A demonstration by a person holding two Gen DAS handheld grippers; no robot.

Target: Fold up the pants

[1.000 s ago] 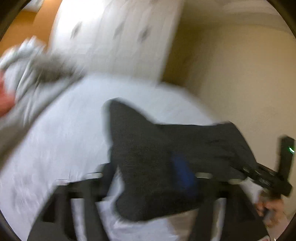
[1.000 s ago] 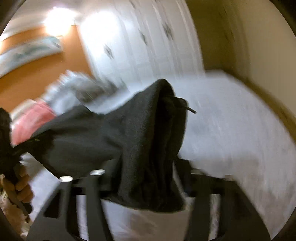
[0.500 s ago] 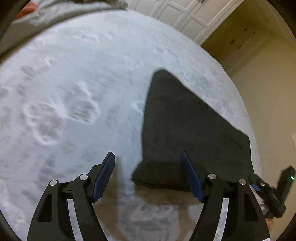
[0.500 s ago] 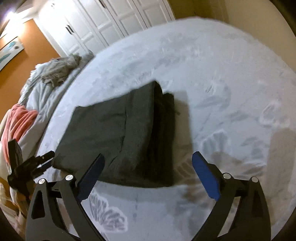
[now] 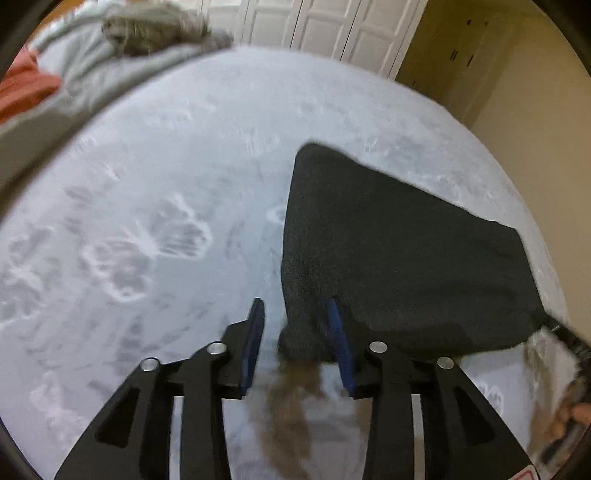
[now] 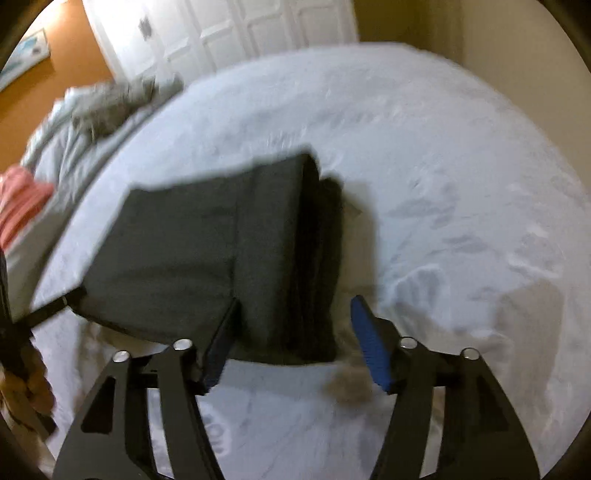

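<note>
The dark grey pants [image 5: 388,254] lie folded on the white patterned bedspread [image 5: 155,206]; they also show in the right wrist view [image 6: 221,251]. My left gripper [image 5: 295,321] is partly open, its jaws straddling the near left corner of the pants, not clamped. My right gripper [image 6: 295,317] is open, its jaws either side of the near right corner with its stacked edges. Each view shows the other gripper at the frame edge: the right gripper [image 5: 565,332], the left gripper [image 6: 48,306].
Rumpled grey bedding [image 6: 107,107] and a coral-pink cloth [image 6: 22,199] lie at the far left of the bed. White panelled closet doors [image 5: 325,29] stand behind, and a beige wall [image 5: 535,122] runs along the right side.
A second ago both grippers held the pants up in the air. The pants were laid flat and released; since then both jaws have narrowed around the near corners.
</note>
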